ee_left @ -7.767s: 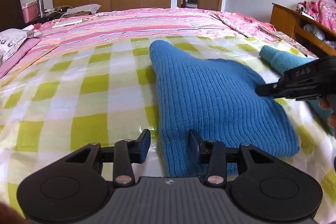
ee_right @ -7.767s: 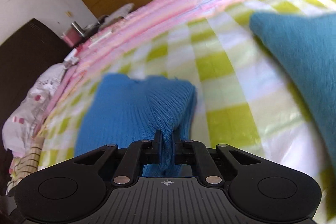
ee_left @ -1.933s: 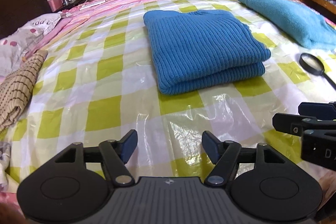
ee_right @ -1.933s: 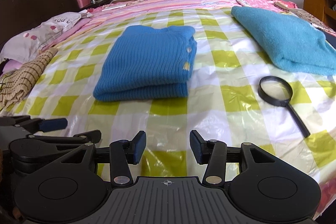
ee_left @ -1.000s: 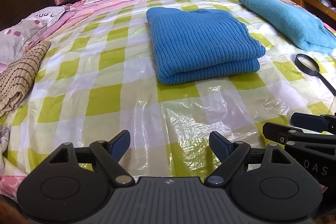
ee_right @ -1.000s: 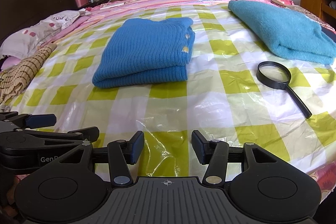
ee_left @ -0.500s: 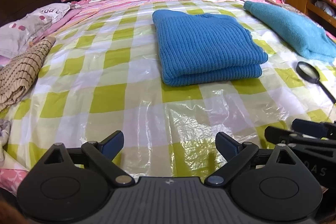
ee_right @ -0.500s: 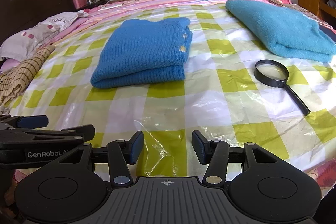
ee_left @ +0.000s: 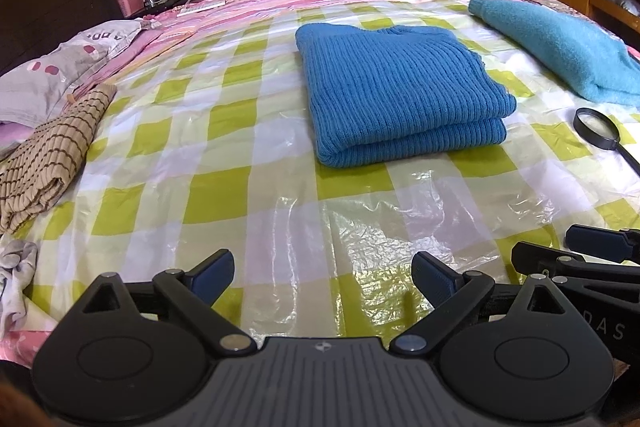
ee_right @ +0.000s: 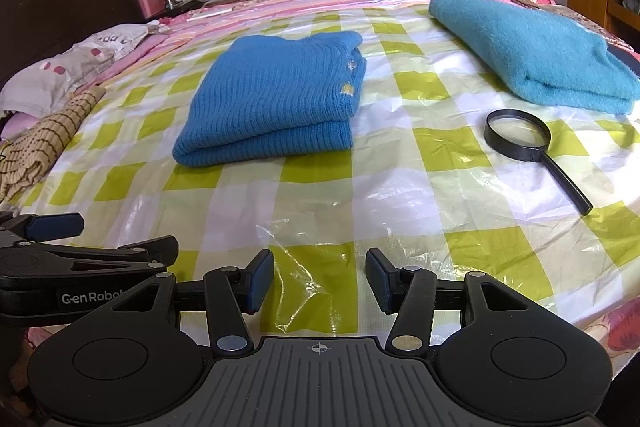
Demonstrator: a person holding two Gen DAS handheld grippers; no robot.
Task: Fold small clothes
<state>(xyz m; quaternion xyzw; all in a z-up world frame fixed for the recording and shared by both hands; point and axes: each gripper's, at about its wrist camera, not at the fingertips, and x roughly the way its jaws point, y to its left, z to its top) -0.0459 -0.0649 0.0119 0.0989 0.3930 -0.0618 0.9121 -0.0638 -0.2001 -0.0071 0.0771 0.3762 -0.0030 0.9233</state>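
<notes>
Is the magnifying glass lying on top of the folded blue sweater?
No, the magnifying glass lies on the checked plastic sheet, apart from the folded blue sweater.

"GenRobot" on left hand-held gripper [ee_right: 132, 255]; "DAS" on right hand-held gripper [ee_left: 576, 251].

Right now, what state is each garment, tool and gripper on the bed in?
blue ribbed sweater: folded, lying flat, untouched.
teal fuzzy sweater: folded, to the right.
striped beige garment: loosely folded at the left edge.
magnifying glass: flat on the plastic sheet, handle toward the camera.
plastic sheet: spread, wrinkled.
left gripper: open wide, jaws just opened further, nothing between them.
right gripper: open, empty.
</notes>
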